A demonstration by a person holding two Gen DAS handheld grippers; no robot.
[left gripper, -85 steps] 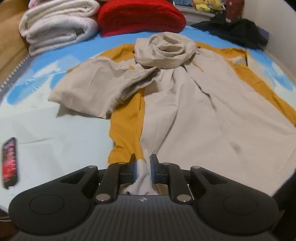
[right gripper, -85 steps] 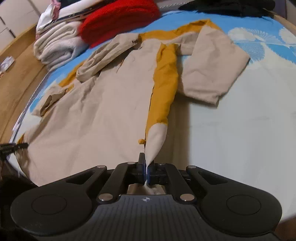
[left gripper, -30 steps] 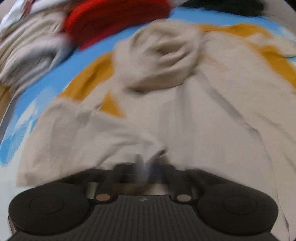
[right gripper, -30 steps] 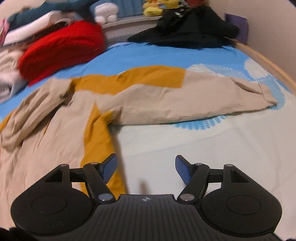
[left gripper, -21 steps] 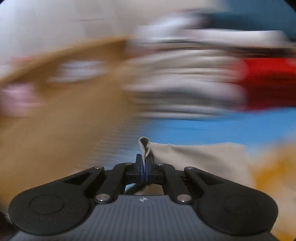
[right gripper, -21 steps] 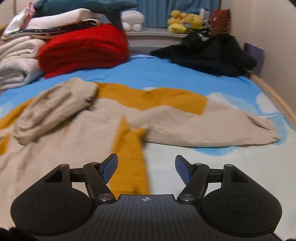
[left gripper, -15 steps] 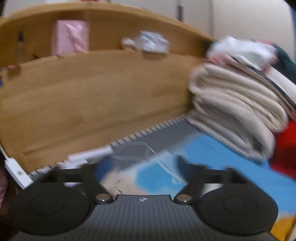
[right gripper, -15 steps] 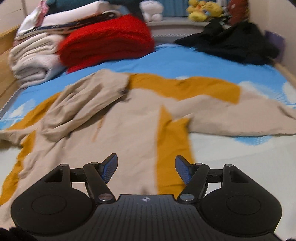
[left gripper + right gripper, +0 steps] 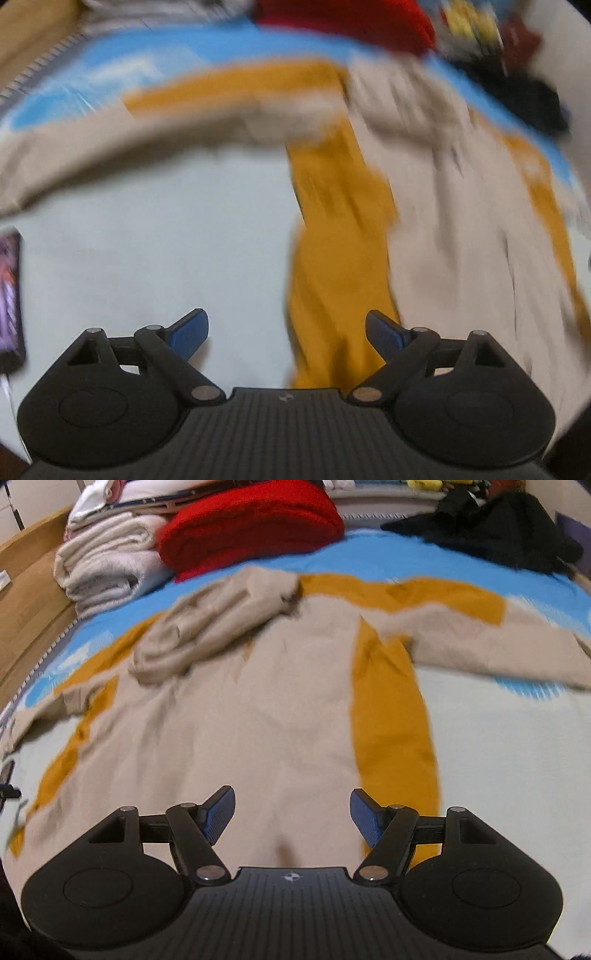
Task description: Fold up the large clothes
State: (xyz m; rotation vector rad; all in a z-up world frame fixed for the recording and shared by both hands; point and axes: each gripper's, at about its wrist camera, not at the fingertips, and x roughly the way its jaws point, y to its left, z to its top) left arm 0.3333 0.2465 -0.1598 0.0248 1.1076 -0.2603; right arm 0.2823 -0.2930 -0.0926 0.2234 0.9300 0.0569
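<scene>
Left wrist view, heavily blurred: the left gripper [image 9: 287, 334] has its blue-padded jaws spread wide with nothing between them, above the pale blue-and-white bedsheet [image 9: 147, 240]. A large beige hooded garment with mustard-yellow side panels [image 9: 461, 229] lies on the sheet ahead and to the right, one sleeve stretched out leftward across the bed and a mustard panel running down toward the right finger. A dark phone [image 9: 9, 299] lies at the left edge. Right wrist view: the right gripper [image 9: 291, 818] is likewise wide apart and empty, above the garment's [image 9: 258, 720] lower body. It lies spread flat, hood bunched near the top, both sleeves extended outward. Beyond it sit a folded red knitted blanket [image 9: 255, 524], stacked cream towels [image 9: 107, 561] and black clothing [image 9: 498, 528].
</scene>
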